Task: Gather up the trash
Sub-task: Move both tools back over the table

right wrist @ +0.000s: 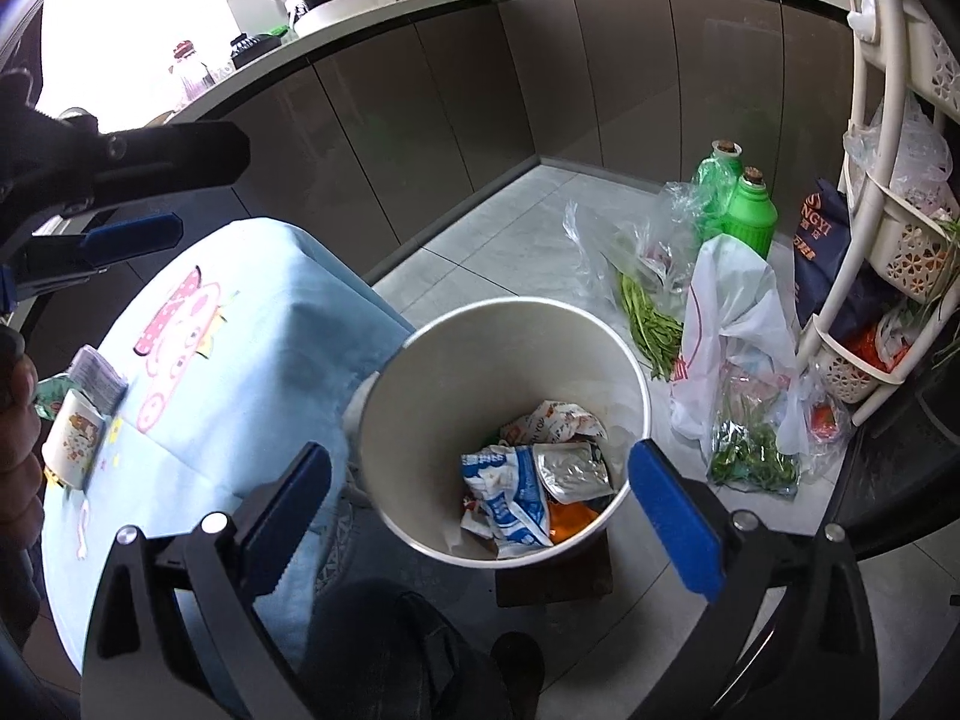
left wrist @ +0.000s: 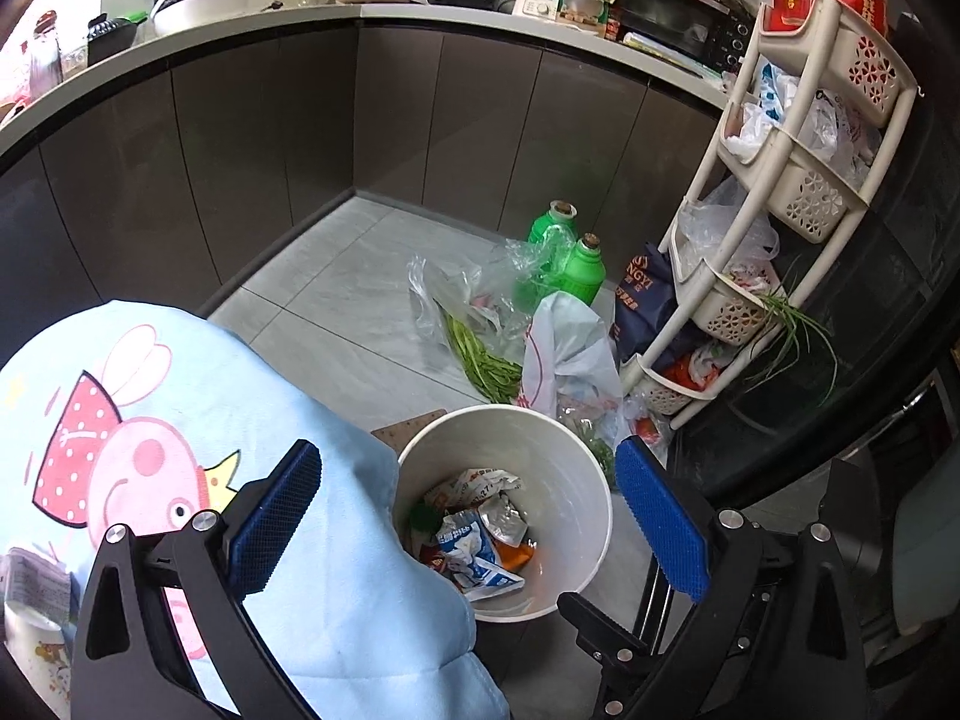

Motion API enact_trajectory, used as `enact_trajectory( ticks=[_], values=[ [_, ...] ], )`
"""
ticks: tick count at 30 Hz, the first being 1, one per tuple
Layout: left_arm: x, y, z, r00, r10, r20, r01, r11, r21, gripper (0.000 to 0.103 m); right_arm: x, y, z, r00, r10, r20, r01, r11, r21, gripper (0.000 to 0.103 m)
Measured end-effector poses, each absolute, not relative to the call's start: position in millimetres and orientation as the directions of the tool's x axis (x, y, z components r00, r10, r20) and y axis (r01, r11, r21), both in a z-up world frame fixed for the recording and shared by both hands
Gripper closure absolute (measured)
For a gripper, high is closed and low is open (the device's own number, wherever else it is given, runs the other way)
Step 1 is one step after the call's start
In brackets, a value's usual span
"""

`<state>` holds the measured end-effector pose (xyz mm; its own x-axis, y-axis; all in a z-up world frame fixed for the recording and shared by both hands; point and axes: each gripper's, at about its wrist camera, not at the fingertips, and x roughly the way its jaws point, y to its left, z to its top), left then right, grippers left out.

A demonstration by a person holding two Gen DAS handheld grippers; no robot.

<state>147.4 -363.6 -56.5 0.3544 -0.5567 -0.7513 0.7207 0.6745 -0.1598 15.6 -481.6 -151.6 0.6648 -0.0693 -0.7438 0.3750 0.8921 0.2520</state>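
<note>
A white round bin [left wrist: 591,480] stands on the floor beside a table with a light blue cartoon cloth [left wrist: 198,396]. Crumpled wrappers [left wrist: 477,546] lie in the bin's bottom, also shown in the right wrist view [right wrist: 522,486]. My left gripper [left wrist: 468,516] is open and empty above the bin's near side. My right gripper [right wrist: 480,516] is open and empty over the bin [right wrist: 624,360]. The left gripper [right wrist: 129,195] shows from the side at upper left in the right wrist view. A small printed cup [right wrist: 72,444] and a crumpled paper [right wrist: 99,378] lie on the cloth [right wrist: 252,324].
Plastic bags with green beans [left wrist: 480,354], a white bag [left wrist: 570,348] and two green bottles [left wrist: 576,258] lie on the tiled floor behind the bin. A white basket rack [left wrist: 798,180] stands at right. Dark cabinets and a cluttered counter [left wrist: 372,6] run along the back.
</note>
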Motion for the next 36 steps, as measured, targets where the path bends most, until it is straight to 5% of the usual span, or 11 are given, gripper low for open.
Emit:
enact_trajectory(
  ticks=[21,36],
  values=[
    [127.3,-249.1,26.3,0.527,-0.477,-0.703,0.552,0.821,-0.145,0.009,23.0,-397.8,-61.5,0.760,-0.006,-0.650,0.160,0.971,0.178,0.003],
    [123.8,-41.3,27.8,0.649,-0.288,-0.704,0.213,0.957,-0.195,0.009,47.7,-292.4,-31.3,0.769,0.174,-0.615,-0.085,0.982,0.171,0.003]
  ],
)
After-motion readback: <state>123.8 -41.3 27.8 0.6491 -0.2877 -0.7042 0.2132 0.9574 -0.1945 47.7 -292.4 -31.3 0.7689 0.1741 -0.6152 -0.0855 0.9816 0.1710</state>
